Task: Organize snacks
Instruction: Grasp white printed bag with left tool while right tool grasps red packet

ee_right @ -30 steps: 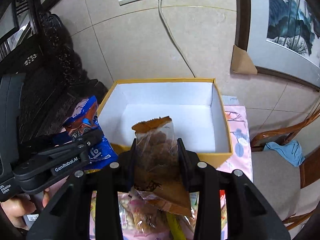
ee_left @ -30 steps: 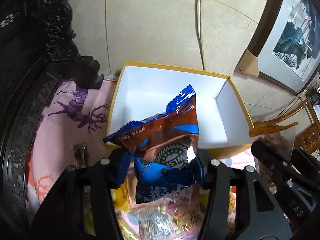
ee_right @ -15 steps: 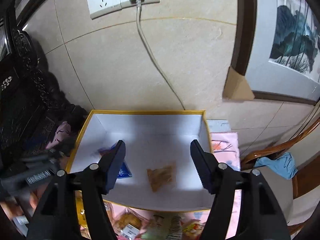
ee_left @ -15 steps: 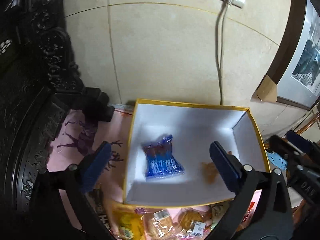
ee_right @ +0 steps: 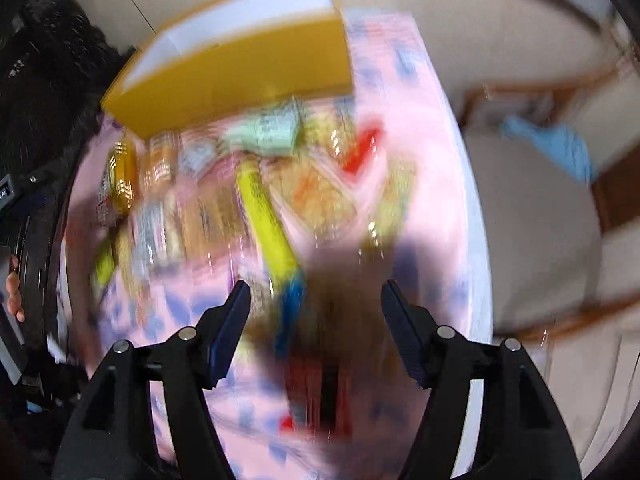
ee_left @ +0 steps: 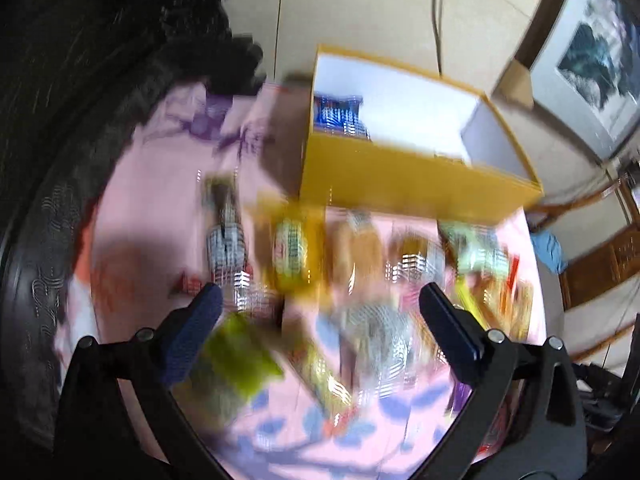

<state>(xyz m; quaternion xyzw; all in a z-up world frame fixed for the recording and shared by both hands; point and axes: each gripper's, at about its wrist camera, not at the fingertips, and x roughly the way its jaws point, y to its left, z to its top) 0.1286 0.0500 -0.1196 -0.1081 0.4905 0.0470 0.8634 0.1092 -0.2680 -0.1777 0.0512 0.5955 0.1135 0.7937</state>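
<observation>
Now, scene: both views are smeared by motion, so single packets are hard to name.
Left tool (ee_left: pixel 318 308): jaws spread wide with nothing between them, having just been opening; it hangs over the near-left part of the snack heap.
Green packet (ee_left: pixel 236 354): lies just beside the left tool's left finger (ee_left: pixel 192 334), the closest candidate, though blur leaves its kind uncertain.
Yellow packet (ee_left: pixel 290 250): further off, between the left tool and the box.
Box (ee_left: pixel 416 188): yellow outside, white inside, at the far side of the pink-clothed bench (ee_left: pixel 136 208); a blue packet (ee_left: pixel 340 116) already rests in its far-left corner.
Snack heap (ee_right: pixel 248 184): spread on the cloth in front of the box's near wall, loose and overlapping.
Right tool (ee_right: pixel 316 306): jaws parted and empty, having just been opening; it points down over the near-right part of the heap.
Yellow stick packet (ee_right: pixel 264 212): runs from mid-heap toward the right tool, ending just beyond its left finger (ee_right: pixel 230 330).
Step in hand: probably choosing the next snacks to lift.
Doing it well: settle each tool first, straddle one packet only, close across its narrow side, and avoid pinching cloth or a neighbour.
</observation>
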